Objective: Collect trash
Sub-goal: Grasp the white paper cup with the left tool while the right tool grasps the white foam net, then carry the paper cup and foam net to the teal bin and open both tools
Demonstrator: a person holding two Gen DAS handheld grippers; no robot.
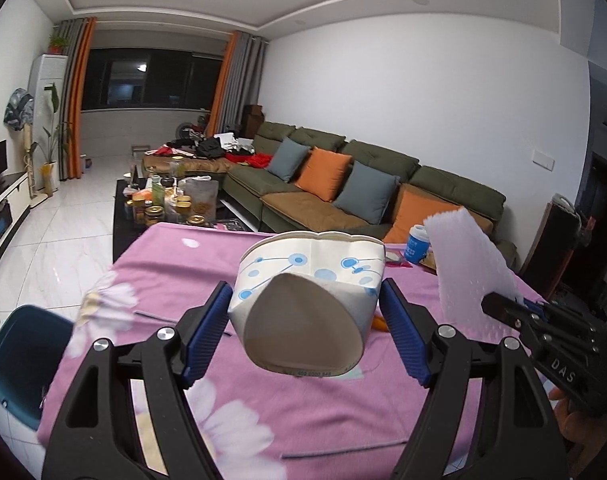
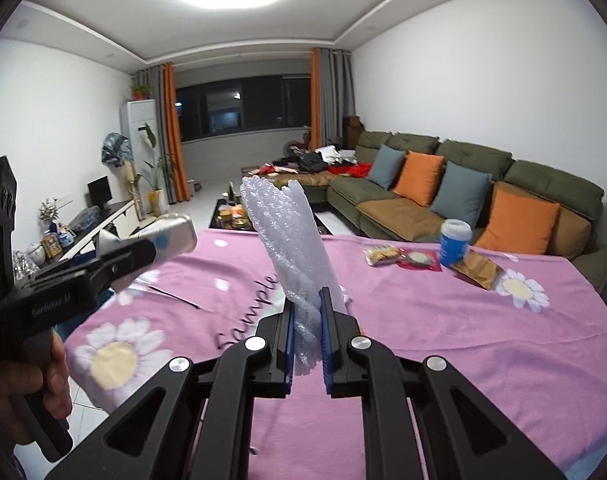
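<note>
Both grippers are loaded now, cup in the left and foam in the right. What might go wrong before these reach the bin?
1. The paper cup is squashed out of round between the left gripper jaws; it might slip free.
2. The foam sheet is pinched only at its lower end by the right gripper and stands tall, so it may flop or snag.
3. The blue bin sits low off the table's left edge, so a drop from here could miss.

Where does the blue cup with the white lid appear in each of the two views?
Left wrist view: the blue cup stands at right of centre, on the far edge of the pink tablecloth.
Right wrist view: the blue cup stands at upper right, beside snack wrappers.
Shared landmark: the orange cushion behind it.
</note>
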